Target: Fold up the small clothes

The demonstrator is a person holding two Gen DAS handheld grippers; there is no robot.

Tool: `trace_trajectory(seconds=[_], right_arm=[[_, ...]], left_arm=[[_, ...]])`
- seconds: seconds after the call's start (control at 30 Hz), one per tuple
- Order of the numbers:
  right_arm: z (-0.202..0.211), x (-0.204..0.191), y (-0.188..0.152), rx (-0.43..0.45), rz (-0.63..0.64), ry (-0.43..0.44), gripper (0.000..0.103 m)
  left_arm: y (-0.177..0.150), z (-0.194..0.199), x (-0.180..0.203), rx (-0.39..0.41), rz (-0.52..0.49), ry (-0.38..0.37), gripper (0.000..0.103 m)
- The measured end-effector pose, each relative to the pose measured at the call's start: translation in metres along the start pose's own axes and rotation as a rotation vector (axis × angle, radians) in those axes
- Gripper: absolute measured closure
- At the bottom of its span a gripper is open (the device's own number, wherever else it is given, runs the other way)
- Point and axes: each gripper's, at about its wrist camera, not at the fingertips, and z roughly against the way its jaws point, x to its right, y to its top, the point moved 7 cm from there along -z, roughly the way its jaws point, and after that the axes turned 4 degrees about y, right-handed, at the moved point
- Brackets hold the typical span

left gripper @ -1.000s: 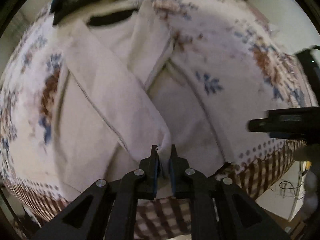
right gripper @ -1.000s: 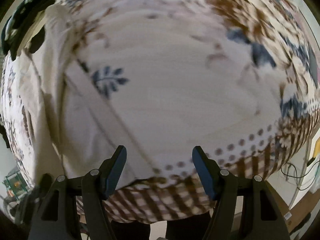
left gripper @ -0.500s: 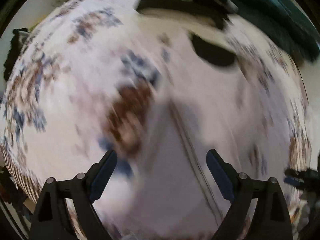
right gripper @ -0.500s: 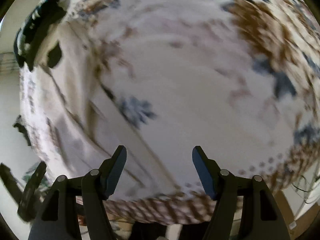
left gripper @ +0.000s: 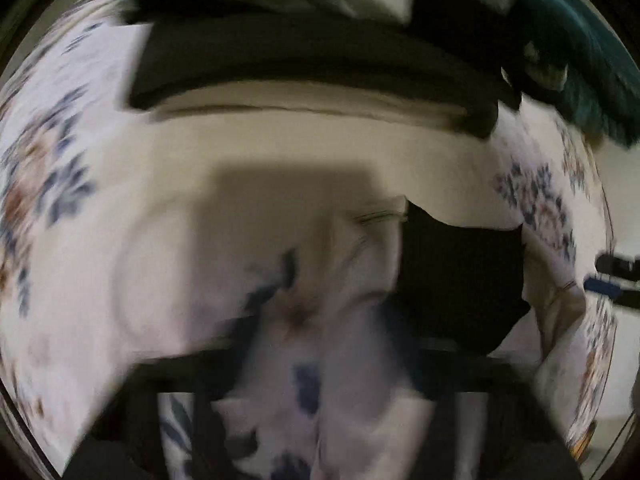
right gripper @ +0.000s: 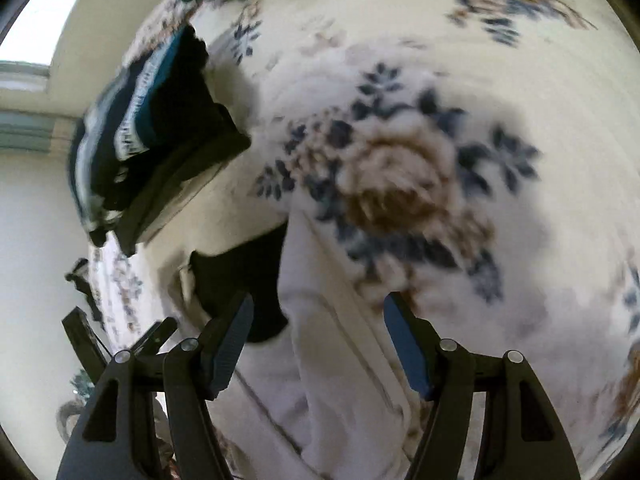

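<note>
Left hand-held gripper (left gripper: pixel 324 360) smeared by motion at the bottom of its own view, jaws closing; too blurred to tell whether any fabric sits between them, only pale cloth with blue flower print showing across that spot. Right hand-held gripper (right gripper: pixel 318 340) sharp in its own view, pointing steeply down, jaws standing wide apart and gripping nothing, fingers (right gripper: pixel 406 346) clear of the fabric below. Beneath and between those fingers, a pale garment (right gripper: pixel 340 400) with a stitched seam running along it, spread flat on the floral cloth (right gripper: pixel 400 160) that covers the worktop. Just left of that seam, beside the left finger, a black patch (right gripper: pixel 240 280) on the same pale garment. In the left wrist view, the pale garment (left gripper: pixel 280 152) filling the middle, a grey shadow across it, the black patch (left gripper: pixel 460 280) to the right, floral cloth (left gripper: pixel 44 184) at the left edge. Farther back, touching the garment's far edge, a stack of dark folded clothes (left gripper: pixel 320 48), seen also at the left of the right wrist view (right gripper: pixel 152 128) with a teal and white layer in it. Teal fabric (left gripper: pixel 580 60) at the upper right, beyond the stack. Tip of the right hand-held gripper (left gripper: pixel 612 280) poking in at the right edge, near the garment's side.
</note>
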Motion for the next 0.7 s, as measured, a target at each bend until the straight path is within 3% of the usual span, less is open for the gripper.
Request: trace_trajectory(seconds=[0.03, 0.07, 0.1, 0.27, 0.37, 0.43, 0.47, 0.5, 0.57, 0.6, 0.63, 0.67, 0.7], right_arm=[[-0.011, -0.008, 0.003, -0.035, 0.012, -0.004, 0.038], [-0.024, -0.015, 0.006, -0.064, 0.016, -0.008, 0.062], [-0.037, -0.023, 0.003, -0.080, 0.016, -0.008, 0.095], [-0.045, -0.008, 0.014, -0.038, 0.066, -0.146, 0.102], [-0.029, 0.001, 0.029, 0.014, 0.051, -0.189, 0.101], [-0.016, 0.000, 0.032, 0.016, 0.048, -0.182, 0.099], [-0.014, -0.003, 0.031, -0.012, 0.045, -0.146, 0.089], [-0.013, -0.007, 0.030, -0.042, 0.054, -0.096, 0.066], [-0.019, -0.015, 0.025, -0.070, 0.078, -0.066, 0.048], [-0.021, -0.015, 0.020, -0.084, 0.089, -0.072, 0.048], [-0.026, -0.013, 0.018, -0.106, 0.101, -0.093, 0.048], [-0.033, -0.010, 0.015, -0.131, 0.106, -0.103, 0.048], [-0.040, -0.011, 0.011, -0.150, 0.102, -0.101, 0.048]], left_arm=[[0.006, -0.004, 0.000, -0.006, -0.006, -0.001, 0.096], [0.007, -0.002, -0.001, 0.012, -0.002, -0.007, 0.097], [0.009, 0.003, -0.004, 0.041, 0.006, -0.011, 0.098], [0.013, 0.014, -0.034, 0.072, 0.052, 0.001, 0.101], [0.015, 0.016, -0.050, 0.068, 0.073, 0.006, 0.101], [0.016, 0.016, -0.056, 0.036, 0.105, -0.039, 0.100], [0.016, 0.018, -0.057, 0.027, 0.127, -0.075, 0.099], [0.016, 0.021, -0.057, 0.023, 0.147, -0.123, 0.098], [0.014, 0.027, -0.057, 0.019, 0.183, -0.175, 0.093], [0.013, 0.028, -0.055, 0.021, 0.189, -0.192, 0.078], [0.012, 0.028, -0.052, 0.022, 0.187, -0.216, 0.055], [0.010, 0.024, -0.048, 0.012, 0.184, -0.220, 0.046], [0.009, 0.019, -0.043, 0.001, 0.180, -0.225, 0.044]])
